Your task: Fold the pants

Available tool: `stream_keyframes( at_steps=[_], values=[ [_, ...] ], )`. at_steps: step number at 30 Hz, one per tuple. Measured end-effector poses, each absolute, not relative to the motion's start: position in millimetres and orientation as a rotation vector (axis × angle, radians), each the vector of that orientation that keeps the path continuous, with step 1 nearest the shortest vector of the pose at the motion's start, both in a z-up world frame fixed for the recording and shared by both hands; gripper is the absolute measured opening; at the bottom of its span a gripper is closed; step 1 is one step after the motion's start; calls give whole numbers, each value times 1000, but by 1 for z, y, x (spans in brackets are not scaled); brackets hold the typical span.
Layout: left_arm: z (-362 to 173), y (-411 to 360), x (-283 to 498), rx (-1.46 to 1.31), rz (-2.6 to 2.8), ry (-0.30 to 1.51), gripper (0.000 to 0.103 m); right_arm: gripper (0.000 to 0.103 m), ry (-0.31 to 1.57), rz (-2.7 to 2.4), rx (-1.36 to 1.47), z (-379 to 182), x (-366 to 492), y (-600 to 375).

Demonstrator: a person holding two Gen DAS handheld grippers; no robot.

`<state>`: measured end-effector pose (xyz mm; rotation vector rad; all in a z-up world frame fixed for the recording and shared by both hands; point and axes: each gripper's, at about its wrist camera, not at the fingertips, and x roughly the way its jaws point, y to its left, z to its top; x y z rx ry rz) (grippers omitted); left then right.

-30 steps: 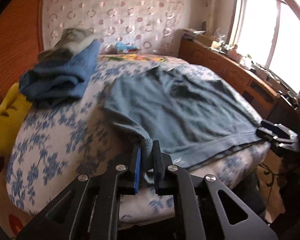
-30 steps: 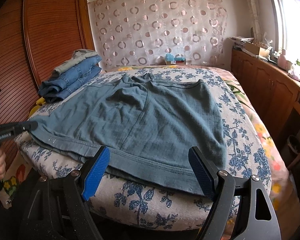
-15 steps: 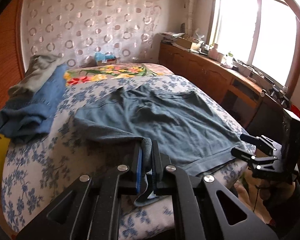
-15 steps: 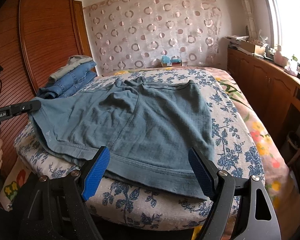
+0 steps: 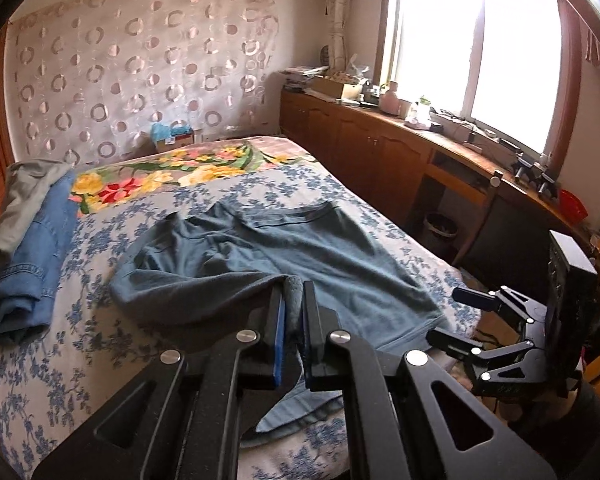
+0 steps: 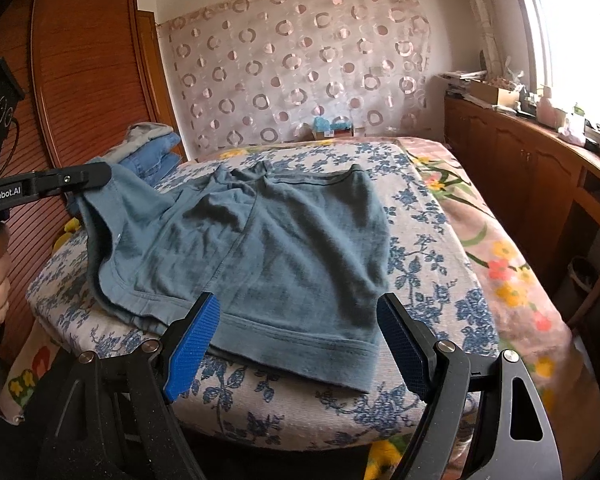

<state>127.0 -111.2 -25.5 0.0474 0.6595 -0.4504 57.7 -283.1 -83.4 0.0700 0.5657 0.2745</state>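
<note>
Blue-grey short pants (image 6: pixel 280 240) lie spread on the flower-print bed (image 6: pixel 420 280), waistband at the far end. My left gripper (image 5: pixel 293 300) is shut on the near left hem corner and holds it raised, so that leg folds over the rest of the pants (image 5: pixel 320 256). In the right wrist view the left gripper (image 6: pixel 100 174) shows at the left edge with the fabric hanging from it. My right gripper (image 6: pixel 298 304) stands open just before the near right hem, nothing between its blue pads (image 6: pixel 192 340). From the left wrist view the right gripper (image 5: pixel 456 318) sits at the bed's right corner.
Folded jeans with a grey garment on top (image 5: pixel 28 240) are stacked at the bed's far left. A wooden cabinet (image 5: pixel 380 148) runs under the window on the right, with a waste bin (image 5: pixel 440 232) by it. A slatted wardrobe (image 6: pixel 84 80) stands on the left.
My left gripper has lifted the pants' left hem corner and carried it up and to the right, over the fabric. The right gripper has stayed open in about the same place.
</note>
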Motion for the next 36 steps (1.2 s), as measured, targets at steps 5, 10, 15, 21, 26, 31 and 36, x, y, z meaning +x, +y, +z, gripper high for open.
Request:
stream_keyframes(
  at_steps=[5,10,15,21,26,31,36],
  values=[
    [-25,-112,125,50,-434,662,8,82,568,279,70,-84,57,-282],
    [-27,-95,127,25,-395,664,29,82,571,290,64,-82,61,-277],
    [-26,-69,118,6,-354,633,62,82,570,307,51,-81,66,-268],
    [-37,-40,108,-7,-299,629,75,76,568,339,31,-80,75,-252],
    [-56,-25,107,-12,-254,655,75,66,573,372,19,-81,81,-239],
    [-76,-23,107,-2,-244,695,75,55,581,417,21,-81,86,-229],
    [-100,-27,104,15,-247,746,75,49,599,466,9,-85,90,-213]
  ],
)
